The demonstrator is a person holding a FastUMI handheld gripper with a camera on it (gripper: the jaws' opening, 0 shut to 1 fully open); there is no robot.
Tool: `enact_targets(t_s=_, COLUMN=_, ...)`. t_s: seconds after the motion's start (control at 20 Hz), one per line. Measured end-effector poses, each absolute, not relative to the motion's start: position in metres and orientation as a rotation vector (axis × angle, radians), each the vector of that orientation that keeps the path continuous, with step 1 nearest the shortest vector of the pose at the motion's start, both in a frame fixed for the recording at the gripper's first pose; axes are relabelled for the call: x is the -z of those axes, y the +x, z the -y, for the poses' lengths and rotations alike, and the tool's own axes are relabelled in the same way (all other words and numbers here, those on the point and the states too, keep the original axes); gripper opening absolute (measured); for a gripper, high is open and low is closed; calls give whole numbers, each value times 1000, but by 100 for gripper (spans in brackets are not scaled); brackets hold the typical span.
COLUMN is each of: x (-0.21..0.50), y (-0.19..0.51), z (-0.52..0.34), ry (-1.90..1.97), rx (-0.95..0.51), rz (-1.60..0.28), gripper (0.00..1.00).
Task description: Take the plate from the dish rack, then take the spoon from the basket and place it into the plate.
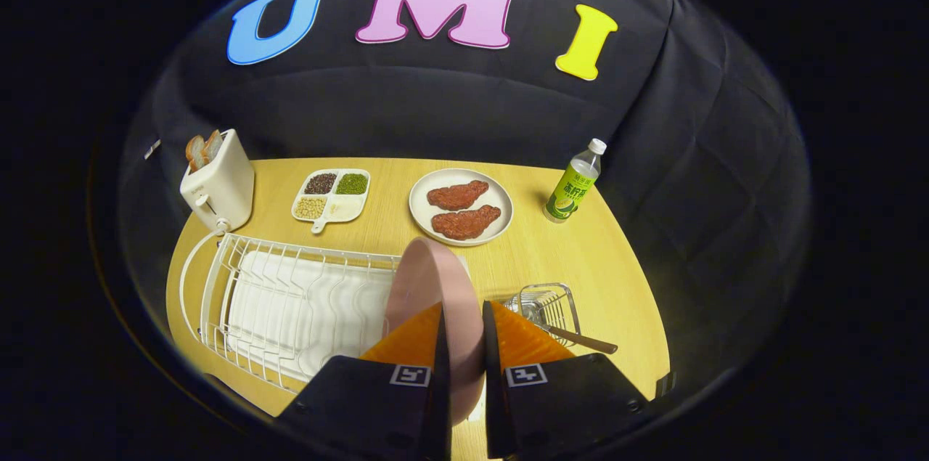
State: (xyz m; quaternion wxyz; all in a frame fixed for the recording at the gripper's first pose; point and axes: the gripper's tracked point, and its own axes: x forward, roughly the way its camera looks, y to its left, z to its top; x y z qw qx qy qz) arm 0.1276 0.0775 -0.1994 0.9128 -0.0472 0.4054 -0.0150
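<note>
Gripper view: tongs (pixel 463 316) clamp a round, smooth pink plate (pixel 428 279) on edge.

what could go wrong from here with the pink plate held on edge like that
The gripper is shut on the round pink plate, pinching only its rim while it stands upright at the right end of the white wire dish rack. It may pivot or slip from so narrow a hold. Swinging right, it could knock the small wire basket and the wooden-handled spoon in it.
</note>
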Motion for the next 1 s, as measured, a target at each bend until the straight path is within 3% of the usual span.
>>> enact_targets(t_s=0.45, x=161, y=145, z=-113, ry=-464, rx=-44, rz=-674, gripper=22)
enact_targets(t_s=1.0, x=152, y=72, z=-120, ry=-116, rx=-230, rz=-763, gripper=18)
